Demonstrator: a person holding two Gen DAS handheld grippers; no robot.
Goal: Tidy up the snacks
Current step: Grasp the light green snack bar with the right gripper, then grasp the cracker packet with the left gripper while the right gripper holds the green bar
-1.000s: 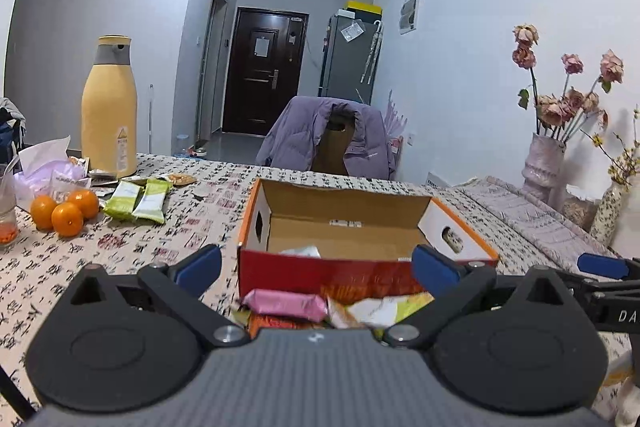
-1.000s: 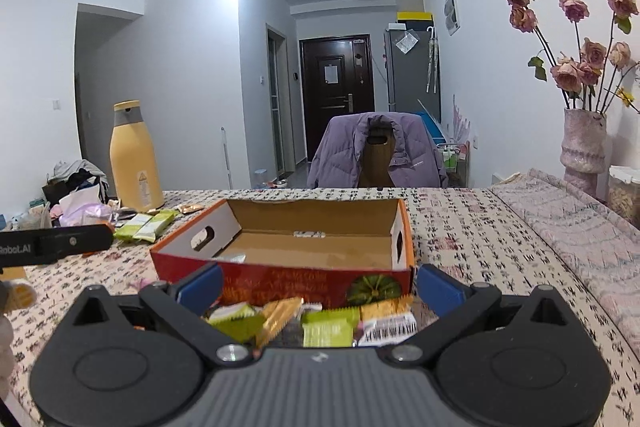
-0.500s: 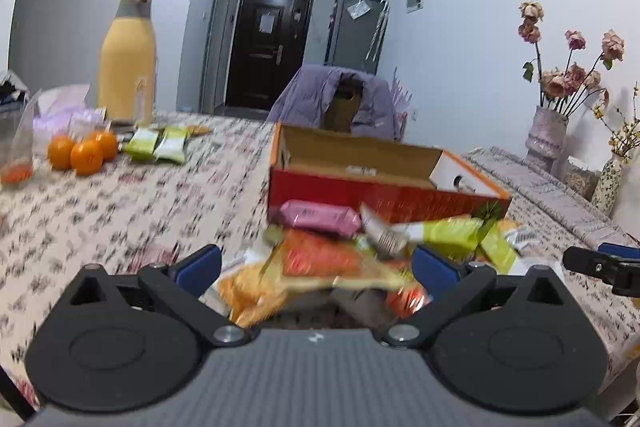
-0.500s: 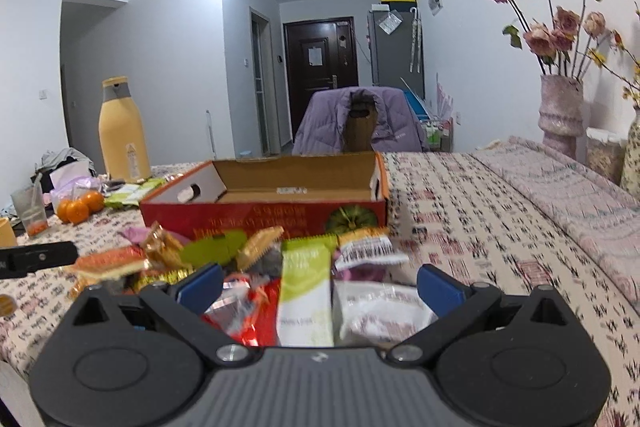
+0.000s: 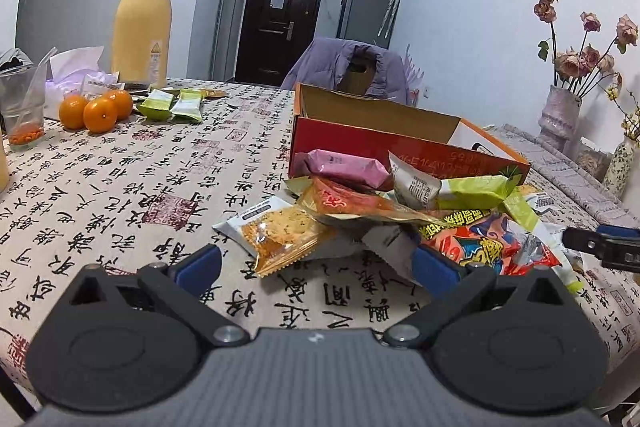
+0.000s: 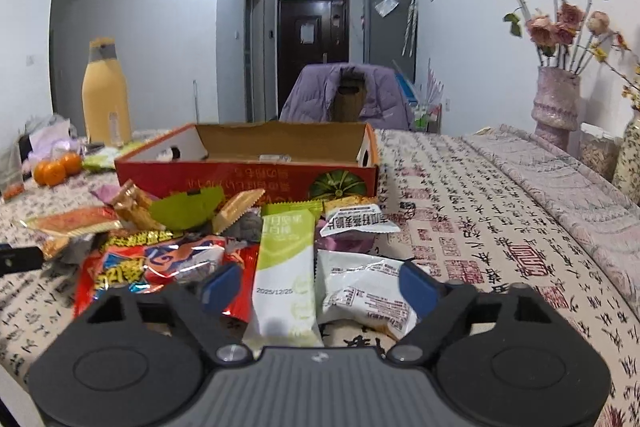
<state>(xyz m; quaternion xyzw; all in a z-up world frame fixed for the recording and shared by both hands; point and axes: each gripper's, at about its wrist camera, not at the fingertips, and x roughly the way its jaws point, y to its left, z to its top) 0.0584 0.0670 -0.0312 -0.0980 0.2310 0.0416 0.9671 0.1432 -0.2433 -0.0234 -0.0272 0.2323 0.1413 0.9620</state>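
A: Where are the snacks?

B: In a loose pile of snack packets (image 6: pixel 224 227) on the desk (image 5: pixel 120 187), just in front of the open cardboard box (image 6: pixel 248 175). The box stands upright with its red side toward both cameras; little can be made out inside it.

A: And the right tool?

B: The right tool (image 6: pixel 318 285) sits low over the near edge of the pile. Its jaws have just been closing but are apart, with a white-and-green packet (image 6: pixel 284 267) and a white packet (image 6: pixel 360 291) lying between them. The pads do not press on either one.

A: The left tool?

B: The left tool (image 5: pixel 316 263) has its jaws wide apart, gripping nothing. A cracker packet (image 5: pixel 276 231) lies just ahead of it, and its right finger is beside a red crisp bag (image 5: pixel 484 243). A pink packet (image 5: pixel 344 167) rests on top of the pile, against the box.

A: Anything else on the desk?

B: 3 oranges (image 5: pixel 96 107), 2 green packets (image 5: pixel 172 105) well apart from the pile, a tall yellow bottle (image 5: pixel 142 23) and a vase of dried roses (image 6: pixel 556 103).
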